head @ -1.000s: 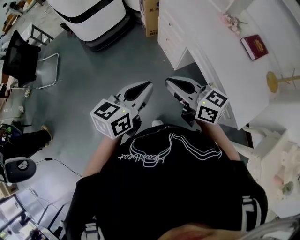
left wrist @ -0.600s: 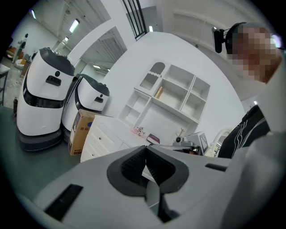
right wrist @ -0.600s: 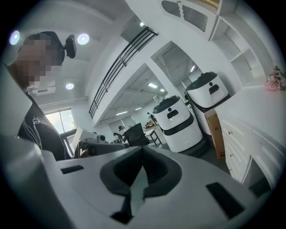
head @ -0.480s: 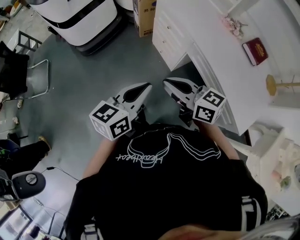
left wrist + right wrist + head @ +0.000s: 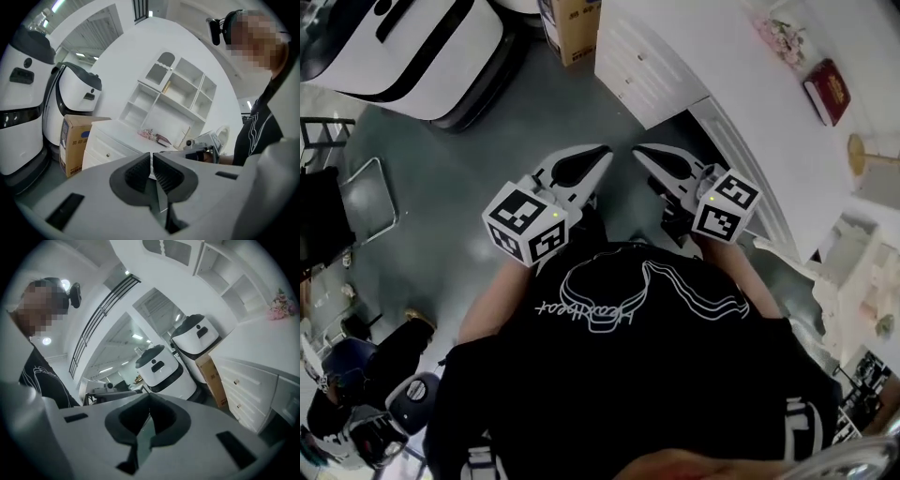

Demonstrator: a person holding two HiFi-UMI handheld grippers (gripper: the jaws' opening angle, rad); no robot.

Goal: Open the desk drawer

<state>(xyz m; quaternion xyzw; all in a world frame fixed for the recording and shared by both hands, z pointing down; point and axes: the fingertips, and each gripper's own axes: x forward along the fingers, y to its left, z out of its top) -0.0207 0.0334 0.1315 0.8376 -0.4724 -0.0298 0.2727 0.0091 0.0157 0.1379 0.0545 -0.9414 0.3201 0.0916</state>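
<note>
Now the left gripper (image 5: 602, 153) and right gripper (image 5: 639, 152) are closer to the white surface (image 5: 741, 75). Both jaws are shut, holding nothing. The drawer (image 5: 628, 66) is ahead, untouched. Open jaws first, then aim for its knob (image 5: 236, 381).

Brightness: bright, even indoor light; the white desk (image 5: 741, 94) nears washout in the head view.
Source: ceiling strip lights (image 5: 138, 337), above and beyond the jaws of the right gripper (image 5: 150, 397).
Shadows: soft; dark hollows behind the pads of the left gripper (image 5: 151, 155).
Distortion: fisheye bowing and black corners far from the jaws.
Focus: jaws slightly soft.
</note>
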